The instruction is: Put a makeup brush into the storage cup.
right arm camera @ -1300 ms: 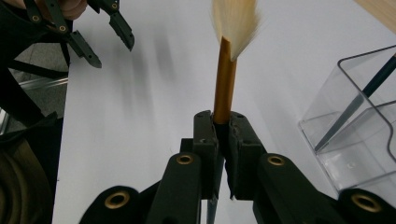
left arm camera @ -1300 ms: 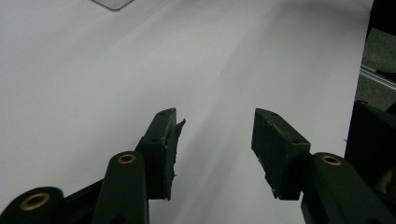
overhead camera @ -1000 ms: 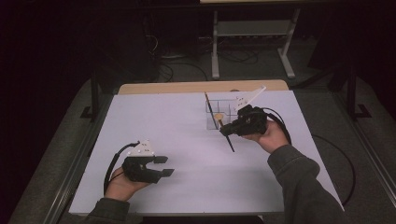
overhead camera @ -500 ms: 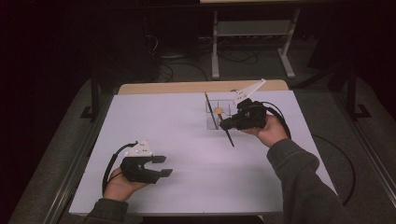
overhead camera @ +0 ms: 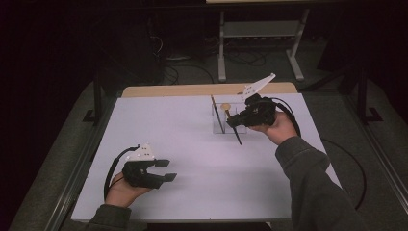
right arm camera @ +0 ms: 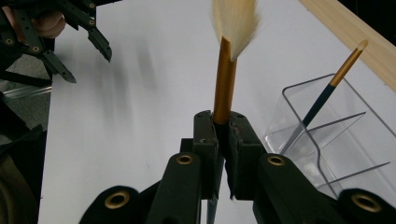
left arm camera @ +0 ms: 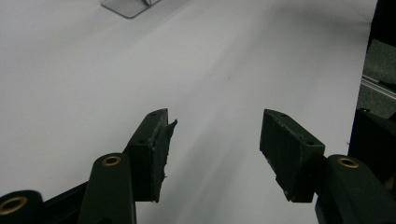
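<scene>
Two grippers are mine at this white table. My right gripper sits toward two o'clock of the sheet in the high view, its jaws clamped on a brush — gold ferrule squeezed between the pads, pale bristles fanning out at twelve o'clock in the right gripper view, the dark handle slanting down toward six o'clock below my hand in the high view. Just beside that grip, at three o'clock in the right gripper view, stands a clear divided holder with a second brush leaning in it, dark handle and gold end tilted toward one o'clock. From above, the held brush hangs just at the holder's near side; whether it touches the wall I cannot tell.

My left gripper rests near seven o'clock of the table, well apart from the holder. Its jaws have just been opening and stand apart with only bare table between the pads.
</scene>
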`<state>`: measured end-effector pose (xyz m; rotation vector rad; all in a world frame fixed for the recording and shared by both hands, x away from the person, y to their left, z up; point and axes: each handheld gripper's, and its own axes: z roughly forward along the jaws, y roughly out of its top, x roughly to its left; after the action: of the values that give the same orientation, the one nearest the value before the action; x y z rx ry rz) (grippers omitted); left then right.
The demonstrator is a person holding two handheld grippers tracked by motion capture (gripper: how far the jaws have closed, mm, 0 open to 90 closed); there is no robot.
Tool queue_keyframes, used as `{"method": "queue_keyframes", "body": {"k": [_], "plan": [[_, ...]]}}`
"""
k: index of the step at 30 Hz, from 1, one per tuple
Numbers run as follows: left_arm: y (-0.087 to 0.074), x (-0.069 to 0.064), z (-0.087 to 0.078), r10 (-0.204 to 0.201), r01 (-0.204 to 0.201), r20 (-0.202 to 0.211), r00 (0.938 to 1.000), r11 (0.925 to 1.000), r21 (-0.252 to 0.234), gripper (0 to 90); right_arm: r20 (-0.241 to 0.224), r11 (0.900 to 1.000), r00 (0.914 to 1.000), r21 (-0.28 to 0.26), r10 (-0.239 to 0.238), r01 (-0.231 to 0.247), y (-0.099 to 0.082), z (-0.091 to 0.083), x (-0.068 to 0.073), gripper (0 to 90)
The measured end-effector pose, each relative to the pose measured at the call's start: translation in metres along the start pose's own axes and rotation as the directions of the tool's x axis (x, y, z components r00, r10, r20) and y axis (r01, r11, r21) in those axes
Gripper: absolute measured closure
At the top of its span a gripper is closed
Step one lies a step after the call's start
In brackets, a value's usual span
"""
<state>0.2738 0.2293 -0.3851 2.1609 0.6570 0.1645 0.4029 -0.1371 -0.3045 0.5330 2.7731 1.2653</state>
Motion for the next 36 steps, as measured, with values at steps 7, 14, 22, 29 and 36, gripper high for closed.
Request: {"method": "queue_keyframes", "body": {"k": [7,14,22,29,36], "plan": [[-0.001,0.001,-0.003,-0.004,0.004,-0.002,1.0,1.0,-0.009,42.5,0.013,1.0,0.9999,-0.001,-0.006,0.006,0.012,-0.001,-0.007,82.9],[-0.002,0.003,-0.002,-0.007,0.007,0.007,1.0,0.9999,-0.011,42.4,0.026,1.0,0.9997,-0.006,-0.002,0.002,0.022,-0.002,-0.016,82.9],[-0.003,0.005,-0.003,-0.009,0.009,0.002,1.0,0.9999,-0.013,42.2,0.042,0.9996,0.9988,-0.018,0.024,-0.023,0.032,0.001,-0.03,82.9],[-0.004,0.005,-0.004,-0.016,0.016,0.005,0.9999,0.9996,-0.024,41.7,0.055,0.9984,0.9974,-0.035,0.045,-0.043,0.037,0.002,-0.041,82.9],[-0.004,0.005,-0.004,-0.007,0.008,0.006,1.0,0.9998,-0.02,41.2,0.08,0.9983,0.9956,-0.035,0.049,-0.046,0.043,0.001,-0.051,82.9]]}}
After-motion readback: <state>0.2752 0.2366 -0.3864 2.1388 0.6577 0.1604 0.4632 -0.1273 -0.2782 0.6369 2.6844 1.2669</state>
